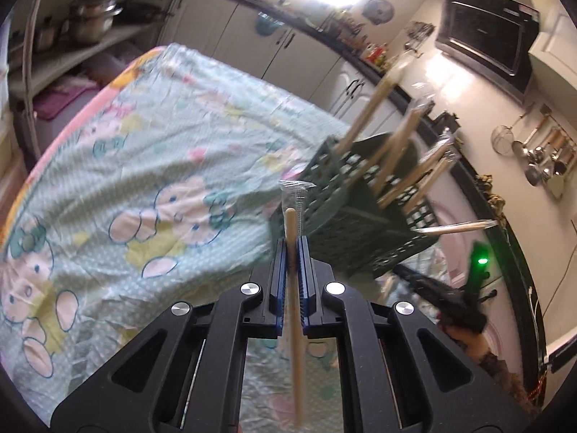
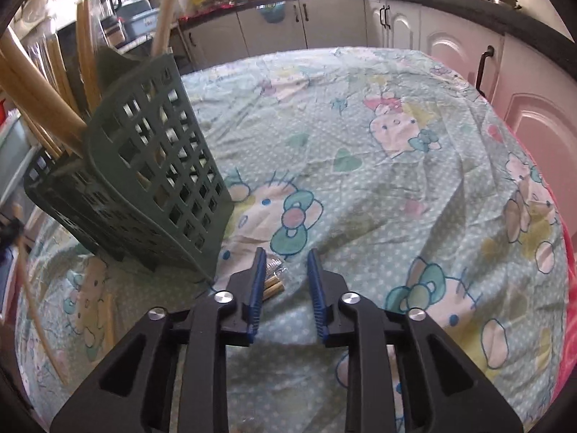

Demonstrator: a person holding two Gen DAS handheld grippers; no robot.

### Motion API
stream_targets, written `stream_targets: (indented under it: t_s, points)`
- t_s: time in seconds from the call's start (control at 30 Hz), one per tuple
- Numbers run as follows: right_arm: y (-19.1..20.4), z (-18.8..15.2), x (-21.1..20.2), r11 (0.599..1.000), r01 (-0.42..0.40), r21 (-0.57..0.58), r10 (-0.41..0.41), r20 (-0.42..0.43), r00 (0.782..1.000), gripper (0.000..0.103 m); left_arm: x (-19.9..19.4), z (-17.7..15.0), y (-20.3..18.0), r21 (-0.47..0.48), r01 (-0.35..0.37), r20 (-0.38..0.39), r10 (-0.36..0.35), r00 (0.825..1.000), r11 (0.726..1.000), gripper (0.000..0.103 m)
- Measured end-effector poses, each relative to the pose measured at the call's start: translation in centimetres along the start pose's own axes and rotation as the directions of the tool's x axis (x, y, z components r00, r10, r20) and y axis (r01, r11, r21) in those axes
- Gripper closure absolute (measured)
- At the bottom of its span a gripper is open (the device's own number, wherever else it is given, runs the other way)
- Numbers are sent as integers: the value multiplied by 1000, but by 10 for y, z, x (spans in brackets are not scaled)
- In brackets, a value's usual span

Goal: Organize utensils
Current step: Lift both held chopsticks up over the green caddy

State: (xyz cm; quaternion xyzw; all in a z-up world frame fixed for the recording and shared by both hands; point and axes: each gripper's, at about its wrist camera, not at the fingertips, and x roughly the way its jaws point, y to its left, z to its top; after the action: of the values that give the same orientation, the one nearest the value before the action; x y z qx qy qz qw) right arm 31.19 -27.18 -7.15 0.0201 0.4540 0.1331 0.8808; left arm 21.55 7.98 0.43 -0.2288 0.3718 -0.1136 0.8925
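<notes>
Left gripper (image 1: 293,249) is clamped tight on a wrapped pair of wooden chopsticks (image 1: 290,223), pads pinching the stick mid-length, its clear wrapper end poking up past the tips, the rest hanging below the jaws. It is held above the cartoon-print tablecloth (image 1: 144,151), just beside the green plastic utensil basket (image 1: 324,195). Basket stands on the cloth with several wrapped chopstick pairs (image 1: 368,108) sticking out of its top. Right gripper (image 2: 285,270) has jaws partly apart, nothing pinched; another wrapped chopstick pair (image 2: 273,281) lies on the cloth between the fingers, close to the left finger, near the basket's base. More sticks lie on the cloth at far left of the right wrist view.
</notes>
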Motion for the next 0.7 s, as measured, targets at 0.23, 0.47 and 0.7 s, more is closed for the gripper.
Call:
stream_targets:
  t_s: [0.23,0.47,0.7]
  points:
    - [-1,-2,-11,1000,-13,-3,13,35,999,100,-26,6,-26,47,41,48,-43,998,998,100]
    - [-1,-3,-58,998,-68,0,67,128,990,101,-42,13,-52,96,82,88,-90,992,992,100]
    - [14,2,-114,992,-115,-61,125,213,969,101,-58,24,-76,147,106,132,-125,983,984,100]
